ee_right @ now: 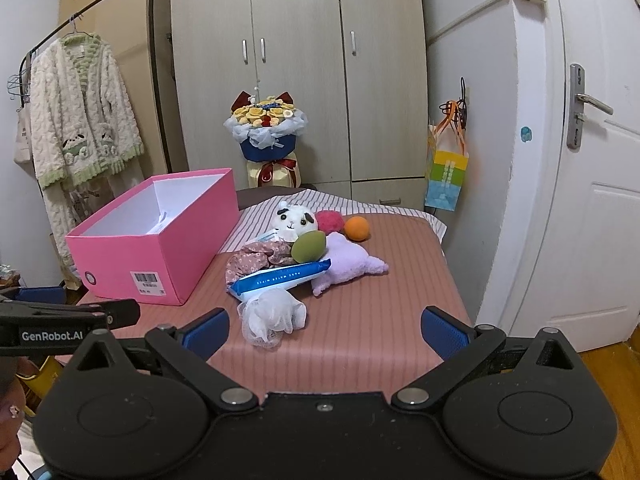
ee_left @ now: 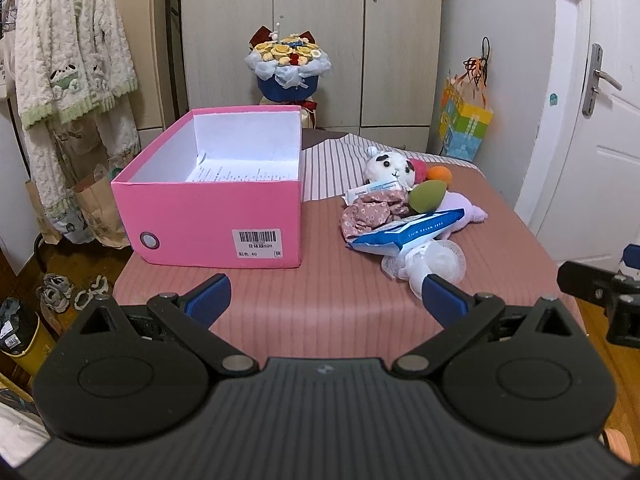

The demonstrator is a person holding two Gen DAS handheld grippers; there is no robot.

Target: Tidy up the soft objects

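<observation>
Here, both the left gripper [ee_left: 324,298] and the right gripper [ee_right: 325,332] are held wide apart, nothing between the fingers. The soft objects, among them a plush toy [ee_right: 294,220], wipes pack [ee_right: 280,278] and white mesh sponge [ee_right: 272,318], are piled on the pink surface [ee_right: 360,332] beside the open pink box [ee_right: 160,240].

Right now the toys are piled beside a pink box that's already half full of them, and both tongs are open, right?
Not quite: the pink box holds no toys, only a printed paper sheet, as the left wrist view shows. The toys are piled beside it, and both tongs, left and right, are open.
</observation>
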